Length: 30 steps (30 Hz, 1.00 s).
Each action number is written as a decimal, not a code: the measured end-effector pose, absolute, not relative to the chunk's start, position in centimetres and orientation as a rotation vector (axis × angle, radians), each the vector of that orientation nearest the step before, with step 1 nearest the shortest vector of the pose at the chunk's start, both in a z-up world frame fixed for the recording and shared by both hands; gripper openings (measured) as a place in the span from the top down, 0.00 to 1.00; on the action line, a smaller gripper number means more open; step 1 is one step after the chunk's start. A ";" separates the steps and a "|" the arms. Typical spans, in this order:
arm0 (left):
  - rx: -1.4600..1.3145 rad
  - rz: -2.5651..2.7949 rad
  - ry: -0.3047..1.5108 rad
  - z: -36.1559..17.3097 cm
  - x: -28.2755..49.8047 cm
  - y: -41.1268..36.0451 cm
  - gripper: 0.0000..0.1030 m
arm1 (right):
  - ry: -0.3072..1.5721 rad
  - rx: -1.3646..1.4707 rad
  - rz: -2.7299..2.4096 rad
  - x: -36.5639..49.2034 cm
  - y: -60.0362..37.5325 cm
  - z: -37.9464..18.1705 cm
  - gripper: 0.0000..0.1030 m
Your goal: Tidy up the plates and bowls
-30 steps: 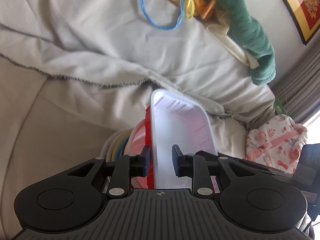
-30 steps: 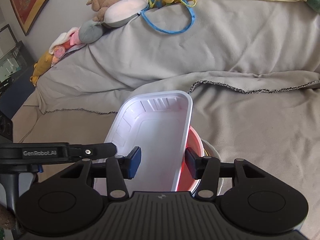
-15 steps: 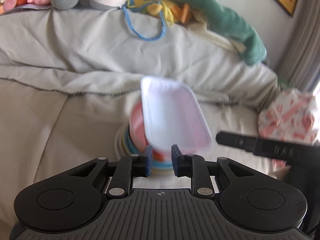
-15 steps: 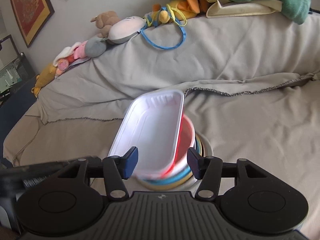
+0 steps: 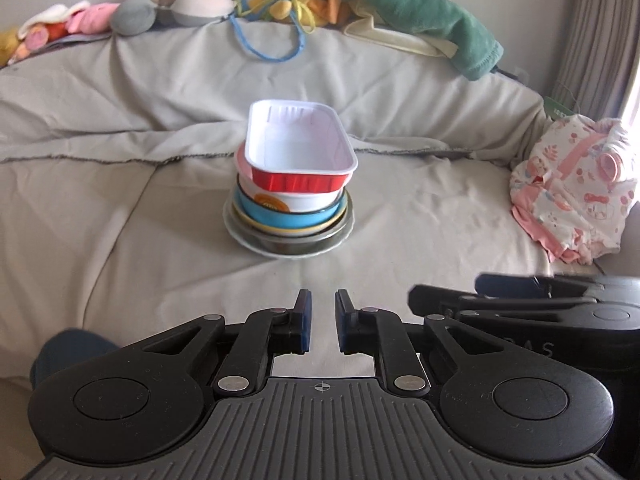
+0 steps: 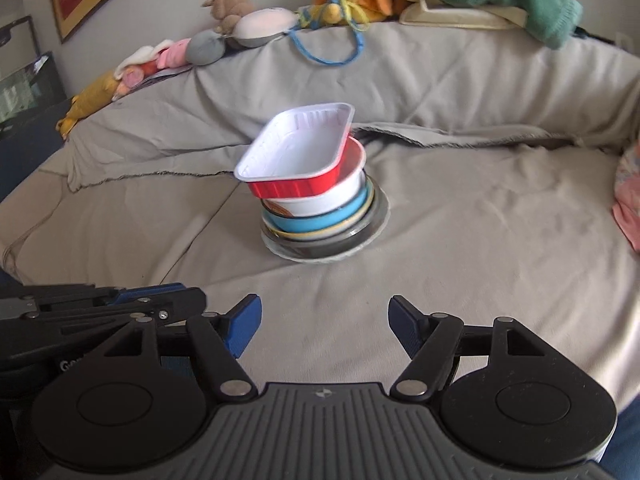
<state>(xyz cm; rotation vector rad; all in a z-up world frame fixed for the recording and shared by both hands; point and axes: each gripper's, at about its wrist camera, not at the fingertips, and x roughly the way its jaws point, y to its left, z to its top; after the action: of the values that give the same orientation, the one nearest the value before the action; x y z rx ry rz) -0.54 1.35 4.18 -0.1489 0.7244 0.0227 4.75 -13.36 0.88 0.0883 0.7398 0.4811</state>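
Grey-covered sofa (image 5: 120, 216), one stack of dishes (image 5: 290, 200) at centre of seat.
Stack resting on a pale plate (image 5: 256, 242) set directly on the cloth. Pink printed garment (image 5: 576, 204) bunched at three o'clock of stack, well apart. Along backrest top from ten to two o'clock: plush toys (image 5: 132, 18), blue cord (image 5: 272, 54), green towel (image 5: 432, 20).
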 end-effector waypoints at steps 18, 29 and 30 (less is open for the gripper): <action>-0.127 0.000 0.743 4.2 -0.7 0.5 0.85 | 0.761 0.109 0.469 4.1 -13.9 0.5 0.30; -0.128 -0.002 0.742 4.2 -0.7 0.5 0.85 | 0.759 0.109 0.468 4.1 -13.8 0.6 0.30; -0.128 -0.002 0.741 4.2 -0.7 0.5 0.85 | 0.760 0.109 0.468 4.1 -13.8 0.6 0.30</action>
<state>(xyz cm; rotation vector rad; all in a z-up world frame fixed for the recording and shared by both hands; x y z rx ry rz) -0.74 0.53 4.24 -0.1281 0.7412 -0.0016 4.11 -13.78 0.56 0.1088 0.7596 0.4681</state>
